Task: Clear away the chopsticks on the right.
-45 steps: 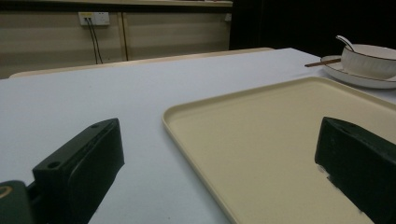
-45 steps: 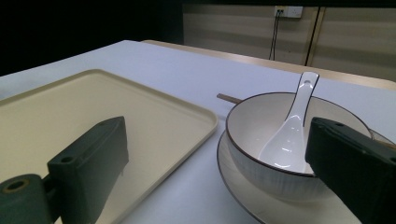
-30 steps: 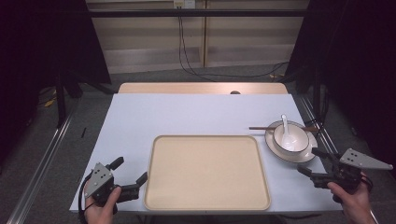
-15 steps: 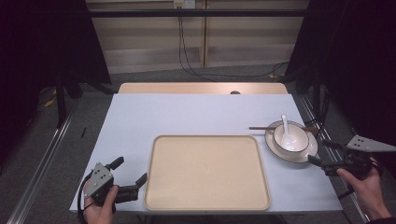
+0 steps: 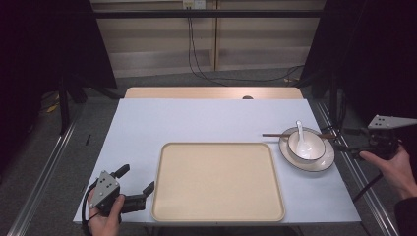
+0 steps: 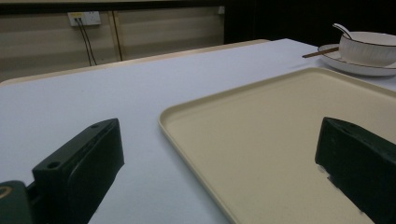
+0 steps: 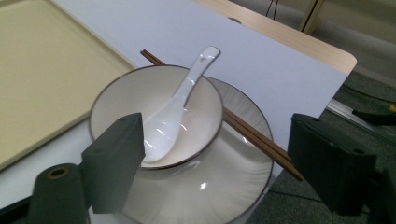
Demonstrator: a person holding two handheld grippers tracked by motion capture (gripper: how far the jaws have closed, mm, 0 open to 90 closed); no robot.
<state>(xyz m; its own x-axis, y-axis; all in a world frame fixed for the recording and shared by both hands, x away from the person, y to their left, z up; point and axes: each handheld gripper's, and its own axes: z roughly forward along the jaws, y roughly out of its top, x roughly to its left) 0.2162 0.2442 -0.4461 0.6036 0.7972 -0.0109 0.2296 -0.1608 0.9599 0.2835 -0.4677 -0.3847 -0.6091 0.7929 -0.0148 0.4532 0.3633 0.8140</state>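
No legible text or labels anywhere.

Table's far half and left side lie bare and passable; empty tray [image 5: 218,182] fills the near centre, while plate [image 5: 322,162], bowl [image 5: 306,146], spoon [image 5: 300,133] and chopsticks [image 5: 275,134] block the right edge.

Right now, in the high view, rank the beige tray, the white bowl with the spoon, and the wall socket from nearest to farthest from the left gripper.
1. Beige rectangular tray, right beside the left gripper.
2. White ceramic bowl holding a white spoon, far right on its plate.
3. White wall socket, top of view, beyond the table.
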